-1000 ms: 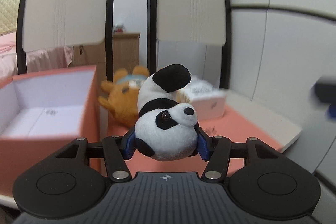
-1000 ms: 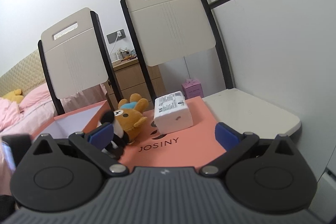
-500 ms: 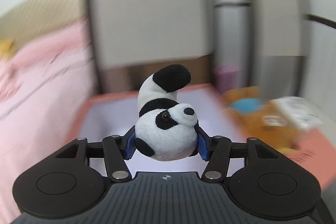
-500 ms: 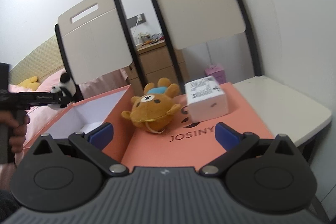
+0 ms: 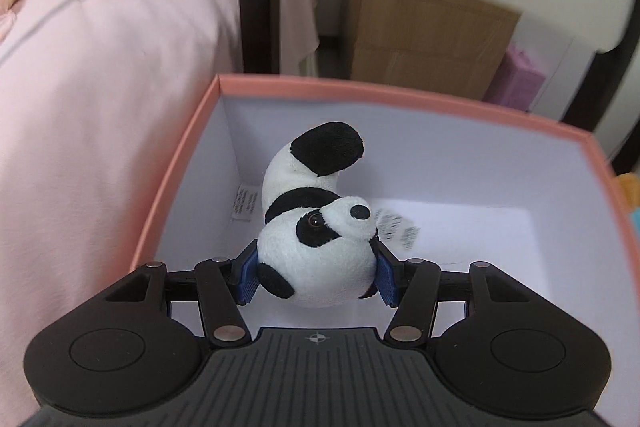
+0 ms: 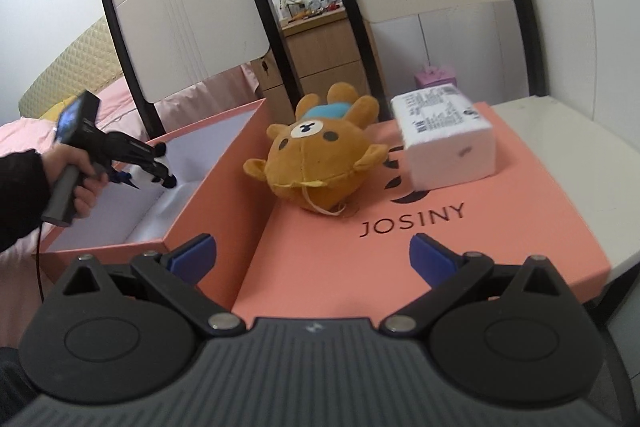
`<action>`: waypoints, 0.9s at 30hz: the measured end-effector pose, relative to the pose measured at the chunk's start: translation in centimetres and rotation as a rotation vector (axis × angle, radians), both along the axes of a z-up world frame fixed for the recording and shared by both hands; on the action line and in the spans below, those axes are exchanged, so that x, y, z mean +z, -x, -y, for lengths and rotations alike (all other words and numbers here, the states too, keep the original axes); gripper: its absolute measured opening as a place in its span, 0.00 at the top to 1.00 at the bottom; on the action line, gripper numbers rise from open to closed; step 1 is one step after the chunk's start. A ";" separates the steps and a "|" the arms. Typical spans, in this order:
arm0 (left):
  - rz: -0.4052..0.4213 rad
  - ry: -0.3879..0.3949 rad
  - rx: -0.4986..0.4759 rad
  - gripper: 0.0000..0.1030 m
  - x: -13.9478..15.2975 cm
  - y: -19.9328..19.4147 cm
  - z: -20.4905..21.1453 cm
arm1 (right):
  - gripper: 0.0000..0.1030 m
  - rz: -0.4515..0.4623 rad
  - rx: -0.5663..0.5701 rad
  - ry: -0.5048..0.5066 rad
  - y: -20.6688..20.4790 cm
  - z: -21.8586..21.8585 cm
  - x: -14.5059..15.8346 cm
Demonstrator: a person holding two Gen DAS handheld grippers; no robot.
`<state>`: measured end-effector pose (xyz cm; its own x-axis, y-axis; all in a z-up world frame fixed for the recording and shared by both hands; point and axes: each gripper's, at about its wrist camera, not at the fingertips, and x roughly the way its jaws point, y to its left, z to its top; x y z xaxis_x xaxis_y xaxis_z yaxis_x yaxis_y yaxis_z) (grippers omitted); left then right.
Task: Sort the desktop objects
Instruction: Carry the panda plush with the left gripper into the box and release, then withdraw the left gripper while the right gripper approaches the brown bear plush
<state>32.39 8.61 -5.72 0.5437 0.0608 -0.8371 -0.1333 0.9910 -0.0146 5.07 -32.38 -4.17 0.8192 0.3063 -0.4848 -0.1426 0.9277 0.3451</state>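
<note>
My left gripper [image 5: 316, 277] is shut on a black-and-white panda plush [image 5: 320, 243] and holds it over the open pink box [image 5: 400, 99] with a white inside. In the right wrist view the left gripper [image 6: 160, 173] hangs over that box [image 6: 224, 195] with the panda [image 6: 154, 175] in it. My right gripper [image 6: 312, 255] is open and empty above the pink lid [image 6: 460, 227] printed JOSINY. On the lid lie a brown bear plush [image 6: 320, 163] and a white packet [image 6: 448, 143].
Two folding chairs [image 6: 192, 15] stand behind the table. A pink bed [image 5: 100, 67] is on the left. A wooden cabinet [image 6: 320, 55] and a small purple box [image 6: 436, 77] stand at the back. The white table [image 6: 580, 155] edge runs on the right.
My left gripper has swung left with the panda, from in front of the bear to over the open box, and tilted down. My right gripper has moved closer to the lid.
</note>
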 end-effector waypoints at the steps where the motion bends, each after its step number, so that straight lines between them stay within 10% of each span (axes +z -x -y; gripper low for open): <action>1: -0.014 -0.003 0.003 0.41 -0.5 -0.1 0.0 | 0.00 -0.004 0.009 -0.010 -0.2 -0.1 -0.1; 14: -0.072 -0.011 -0.062 0.22 -1.3 1.1 0.3 | 0.00 0.019 0.037 -0.037 -0.1 -1.2 0.4; 27: 0.361 -0.089 -0.171 0.08 10.2 15.2 5.7 | 0.00 0.108 0.013 0.005 1.5 -2.2 1.5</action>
